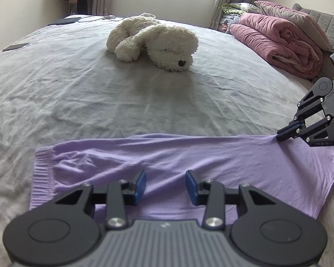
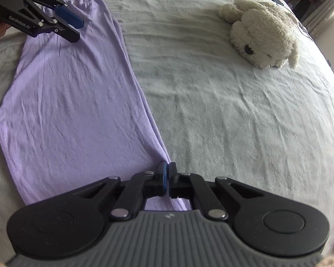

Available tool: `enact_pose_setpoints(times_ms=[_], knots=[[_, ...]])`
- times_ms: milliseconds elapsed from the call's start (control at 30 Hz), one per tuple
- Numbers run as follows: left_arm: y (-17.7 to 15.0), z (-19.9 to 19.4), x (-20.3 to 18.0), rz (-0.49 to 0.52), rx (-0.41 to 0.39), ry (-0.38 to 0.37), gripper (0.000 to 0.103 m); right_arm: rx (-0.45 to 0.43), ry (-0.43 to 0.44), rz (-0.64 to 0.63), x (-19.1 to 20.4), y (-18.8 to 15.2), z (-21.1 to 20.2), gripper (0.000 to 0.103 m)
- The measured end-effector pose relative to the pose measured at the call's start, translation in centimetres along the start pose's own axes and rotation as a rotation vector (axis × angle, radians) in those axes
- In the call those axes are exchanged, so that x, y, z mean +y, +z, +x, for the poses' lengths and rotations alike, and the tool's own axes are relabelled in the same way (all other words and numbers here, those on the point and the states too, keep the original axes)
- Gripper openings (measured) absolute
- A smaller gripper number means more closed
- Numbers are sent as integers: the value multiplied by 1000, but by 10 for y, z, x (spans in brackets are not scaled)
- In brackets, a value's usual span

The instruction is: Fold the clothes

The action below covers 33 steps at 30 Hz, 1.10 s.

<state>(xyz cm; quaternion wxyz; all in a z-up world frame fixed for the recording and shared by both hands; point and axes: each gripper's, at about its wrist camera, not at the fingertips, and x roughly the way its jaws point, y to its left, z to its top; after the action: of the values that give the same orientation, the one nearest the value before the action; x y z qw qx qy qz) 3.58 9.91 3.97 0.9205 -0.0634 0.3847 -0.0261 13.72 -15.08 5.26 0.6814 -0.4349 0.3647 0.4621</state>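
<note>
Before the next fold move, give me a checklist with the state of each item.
1. Right gripper shut on the purple garment: ok, fabric pinched at its edge.
2. Left gripper holding the garment: not ok, it is open above the cloth, nothing between its fingers.
3. Garment spread flat on the bed sheet: ok, only light wrinkles.
4. Fold path free: ok, the plush dog lies apart, further up the bed.
5. Pink quilt away from the garment: ok, off at the bed's side.
6. Layers caught by the right gripper: cannot tell.
</note>
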Motion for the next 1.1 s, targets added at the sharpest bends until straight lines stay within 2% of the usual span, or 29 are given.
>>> enact_pose_setpoints(times_ms=[167,300,367,467,533,567,633,700,800,1000,1100], knots=[[0,-1,0,1,-4,9,40,-30,-49,-11,0,1,-4,0],[0,0,-1,11,-7,20,40,15,-66,-31,5,-3,11,0],[-1,0,-3,23,-10,25,40,-4,-77,0,7,-6,12,1],[0,1,-4,30,-7,24,40,-41,-123,54,11,-7,8,15],[0,0,-4,28,-9,24,40,-90,-210,95,21,-9,-6,45],[0,-1,-3,26,-12,25,40,-125,-255,134,26,-12,-17,46],[1,-4,-4,28,-22,21,40,-216,-340,293,31,-29,-42,48],[0,-7,-8,40,-35,17,40,-285,-442,550,33,-56,-64,50],[-2,-11,-19,83,-49,-3,40,-290,-527,933,30,-103,-79,51],[-14,-15,-41,142,-54,-89,41,-269,-554,1182,41,-151,-82,51],[-20,-16,-54,155,-38,-128,41,-241,-560,1206,39,-166,-74,51]])
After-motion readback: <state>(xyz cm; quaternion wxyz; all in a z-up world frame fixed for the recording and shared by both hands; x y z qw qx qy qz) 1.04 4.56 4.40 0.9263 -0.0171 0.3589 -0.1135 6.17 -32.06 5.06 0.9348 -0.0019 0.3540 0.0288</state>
